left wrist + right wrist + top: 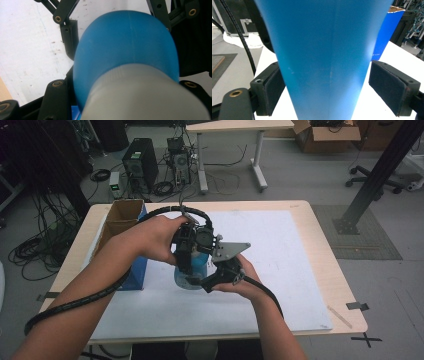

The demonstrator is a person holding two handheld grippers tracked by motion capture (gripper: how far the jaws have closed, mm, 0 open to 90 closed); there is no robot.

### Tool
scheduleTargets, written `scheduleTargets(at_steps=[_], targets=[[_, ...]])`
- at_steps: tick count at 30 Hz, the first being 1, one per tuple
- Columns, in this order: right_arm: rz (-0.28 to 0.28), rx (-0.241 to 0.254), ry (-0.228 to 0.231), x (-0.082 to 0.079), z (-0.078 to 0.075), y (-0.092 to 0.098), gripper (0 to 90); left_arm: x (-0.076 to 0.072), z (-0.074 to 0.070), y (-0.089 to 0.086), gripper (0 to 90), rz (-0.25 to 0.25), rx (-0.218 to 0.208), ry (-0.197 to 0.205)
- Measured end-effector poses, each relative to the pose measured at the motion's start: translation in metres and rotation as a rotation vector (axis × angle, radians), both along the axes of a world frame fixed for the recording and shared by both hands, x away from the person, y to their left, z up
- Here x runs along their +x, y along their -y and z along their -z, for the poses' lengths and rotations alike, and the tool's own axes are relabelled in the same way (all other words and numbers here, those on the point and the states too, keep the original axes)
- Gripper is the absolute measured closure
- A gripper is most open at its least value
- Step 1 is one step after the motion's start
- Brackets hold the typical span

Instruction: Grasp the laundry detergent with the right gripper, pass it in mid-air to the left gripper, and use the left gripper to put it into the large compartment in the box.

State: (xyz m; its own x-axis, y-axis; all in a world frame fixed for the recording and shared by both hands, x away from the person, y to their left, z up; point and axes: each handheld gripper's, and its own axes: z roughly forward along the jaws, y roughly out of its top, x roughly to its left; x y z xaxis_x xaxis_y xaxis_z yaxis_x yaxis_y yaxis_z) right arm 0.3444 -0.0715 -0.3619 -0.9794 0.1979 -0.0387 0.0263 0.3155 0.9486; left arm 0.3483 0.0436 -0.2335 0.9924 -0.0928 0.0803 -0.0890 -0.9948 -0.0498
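A blue bottle (189,274) with a grey cap (146,96) stands on the white mat near the table's middle. My left gripper (186,257) comes down on it from above, and its jaws are shut on the bottle's rounded blue shoulder (125,42) just below the cap. My right gripper (209,281) reaches in low from the right side, its jaws either side of the bottle's body (324,50). They are open: the right pad (390,90) stands clear of the blue wall, while the left pad sits close against it.
An open cardboard box with blue sides (122,227) stands at the table's left, close to my left forearm. The white mat (280,250) covers most of the wooden tabletop (327,270). On the floor beyond lie computers, cables and another table.
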Motion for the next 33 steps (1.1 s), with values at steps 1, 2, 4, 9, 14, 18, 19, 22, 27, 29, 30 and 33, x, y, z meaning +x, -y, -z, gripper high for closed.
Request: scheduleTargets(at_steps=[1, 2, 4, 9, 14, 18, 19, 22, 27, 29, 30, 33], targets=[[0.001, -0.001, -0.001, 0.000, 0.001, 0.000, 12.3, 0.001, -0.001, 0.000, 41.1, 0.001, -0.001, 0.000], [0.004, -0.003, 0.000, 0.000, 0.001, 0.000, 11.3, 0.001, -0.002, -0.001, 41.0, 0.002, 0.001, -0.003], [0.008, 0.002, 0.000, 0.000, 0.002, 0.001, 8.9, 0.002, -0.003, -0.001, 41.1, -0.002, -0.001, -0.006], [0.007, 0.012, -0.004, 0.001, 0.002, 0.004, 0.9, 0.004, -0.005, -0.003, 41.0, -0.017, -0.009, -0.012], [0.007, 0.007, 0.006, 0.003, -0.007, 0.011, 0.0, 0.011, -0.015, -0.008, 40.9, -0.084, -0.022, -0.021], [0.002, -0.024, 0.019, 0.005, -0.015, 0.018, 0.1, 0.016, -0.022, -0.011, 40.9, -0.151, 0.005, -0.013], [0.012, -0.025, 0.025, 0.005, -0.021, 0.022, 0.0, 0.016, -0.023, -0.012, 40.9, -0.166, 0.009, -0.013], [0.013, -0.026, 0.027, 0.006, -0.025, 0.027, 0.2, 0.020, -0.025, -0.015, 40.8, -0.196, 0.011, -0.021], [0.013, -0.085, 0.037, 0.008, -0.031, 0.040, 0.2, 0.025, -0.032, -0.022, 40.9, -0.243, -0.009, -0.021], [0.017, -0.116, 0.037, 0.009, -0.032, 0.047, 0.2, 0.027, -0.035, -0.024, 40.9, -0.273, -0.008, -0.024], [0.020, -0.129, 0.031, 0.010, -0.033, 0.050, 0.2, 0.027, -0.037, -0.025, 40.9, -0.287, -0.008, -0.023], [0.032, -0.172, 0.024, 0.013, -0.037, 0.061, 0.3, 0.031, -0.043, -0.029, 40.9, -0.353, -0.020, -0.026]])
